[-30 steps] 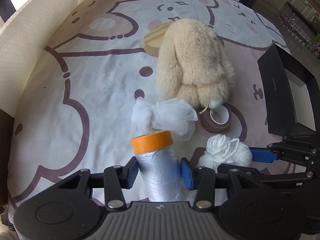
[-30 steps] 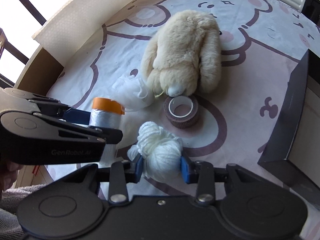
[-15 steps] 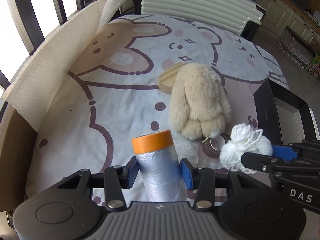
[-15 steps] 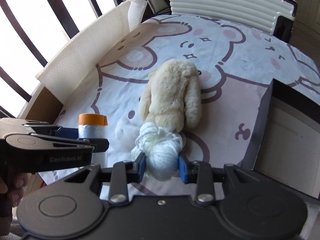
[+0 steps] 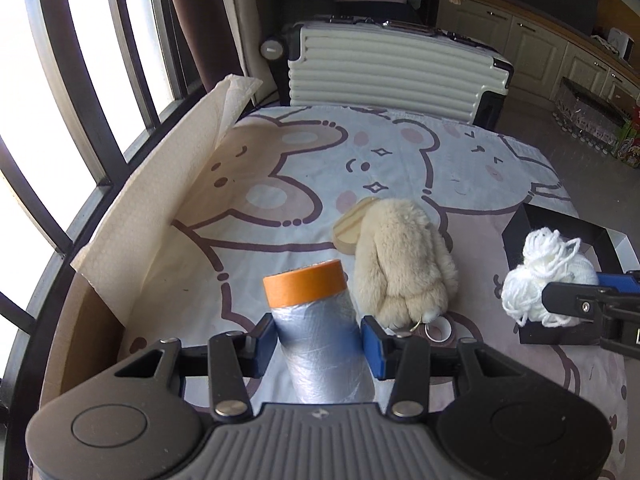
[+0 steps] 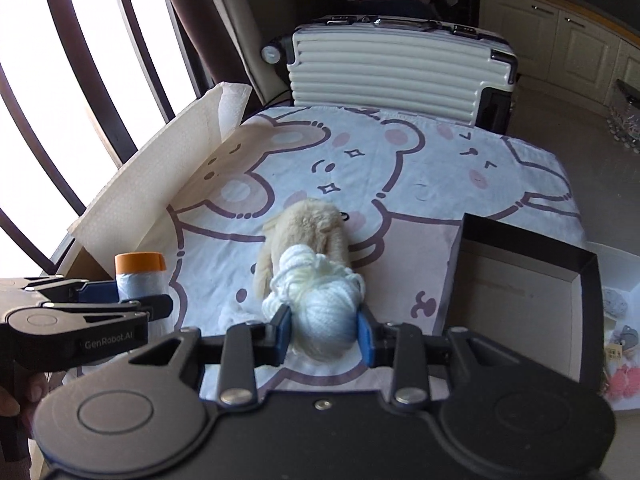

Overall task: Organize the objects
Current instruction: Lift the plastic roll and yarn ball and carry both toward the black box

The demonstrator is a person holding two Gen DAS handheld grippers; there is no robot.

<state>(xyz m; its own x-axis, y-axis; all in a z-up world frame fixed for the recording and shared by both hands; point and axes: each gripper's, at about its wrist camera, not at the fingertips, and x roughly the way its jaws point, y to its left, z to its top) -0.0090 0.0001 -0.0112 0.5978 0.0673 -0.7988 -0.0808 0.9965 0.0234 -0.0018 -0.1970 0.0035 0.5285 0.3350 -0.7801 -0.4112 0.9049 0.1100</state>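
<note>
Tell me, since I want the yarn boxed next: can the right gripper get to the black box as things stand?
Probably yes: the right gripper, shut on the yarn ball, hangs clear above the cloth, and the open black box lies unobstructed beside it.

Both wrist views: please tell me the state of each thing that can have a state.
Left gripper: shut on masking film roll, lifted.
Right gripper: shut on white yarn ball, lifted.
Black box: open, looks empty.
Plush rabbit: lying on bedsheet.
Suitcase: closed.

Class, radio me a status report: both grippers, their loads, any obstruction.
Left gripper shut on orange-capped plastic-film roll. Right gripper shut on white yarn ball. Black open box unobstructed.
</note>
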